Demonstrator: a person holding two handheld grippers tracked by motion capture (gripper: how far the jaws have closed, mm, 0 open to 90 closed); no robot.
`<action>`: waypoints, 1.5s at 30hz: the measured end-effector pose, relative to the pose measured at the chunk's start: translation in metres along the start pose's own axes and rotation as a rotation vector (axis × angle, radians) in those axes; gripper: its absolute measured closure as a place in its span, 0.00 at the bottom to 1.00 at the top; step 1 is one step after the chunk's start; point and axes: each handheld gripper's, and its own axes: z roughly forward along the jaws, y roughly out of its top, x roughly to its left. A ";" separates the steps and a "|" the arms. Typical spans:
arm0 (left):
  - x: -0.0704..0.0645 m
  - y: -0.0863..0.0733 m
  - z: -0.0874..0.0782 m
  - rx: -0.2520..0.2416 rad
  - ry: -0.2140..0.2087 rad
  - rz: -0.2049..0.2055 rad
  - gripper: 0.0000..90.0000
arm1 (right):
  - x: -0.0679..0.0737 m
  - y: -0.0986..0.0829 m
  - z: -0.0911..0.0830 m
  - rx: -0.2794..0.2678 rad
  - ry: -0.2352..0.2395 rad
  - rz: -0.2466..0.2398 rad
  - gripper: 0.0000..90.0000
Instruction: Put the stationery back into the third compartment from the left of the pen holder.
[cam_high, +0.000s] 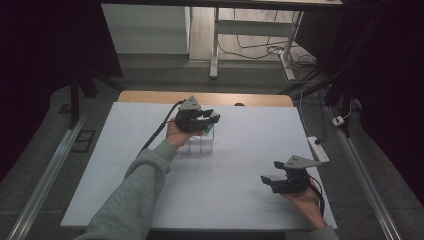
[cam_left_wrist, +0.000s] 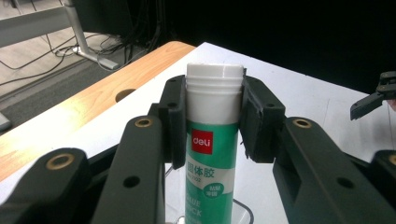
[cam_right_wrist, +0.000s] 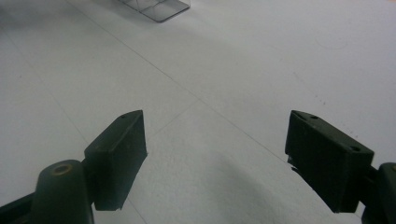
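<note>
High view, left to right. The left gripper (cam_high: 207, 118) is held over the far-centre part of the white table (cam_high: 240, 145), the person's grey sleeve (cam_high: 135, 195) reaching in from the near left. Its jaws are clenched on a glue stick (cam_left_wrist: 212, 140), a green-and-white tube with a white cap. In the left gripper view the tube stands upright between the two black pads (cam_left_wrist: 173, 121), which press its shoulder just below the cap from either side; its long axis runs vertically, crosswise to the line along which the jaws close. The tube's lower end sits at or inside a clear plastic holder (cam_high: 200, 145) on the table directly beneath the gripper; whether the base rests in it or hangs just above cannot be told.

The right gripper (cam_high: 275, 172) rests in the person's hand at the near right of the table, well apart from the tube and the holder. Its jaws are released and spread wide, with bare table between them in the right gripper view, where a corner of the clear holder appears at the far edge.

The governing relation is vertical: tube and holder share one upright axis, so any coming move, lift or insertion, probably runs straight along it. The left hand alone is placed to perform it.
</note>
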 end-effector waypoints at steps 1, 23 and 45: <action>0.000 0.000 0.000 0.004 0.013 0.003 0.70 | 0.000 0.000 0.000 -0.003 0.001 0.002 0.22; -0.002 0.001 -0.020 0.124 0.003 0.023 0.48 | 0.000 0.000 -0.001 -0.006 -0.001 0.000 0.22; -0.020 -0.036 -0.085 0.130 0.050 0.035 0.48 | 0.002 0.000 0.000 -0.006 -0.004 0.001 0.23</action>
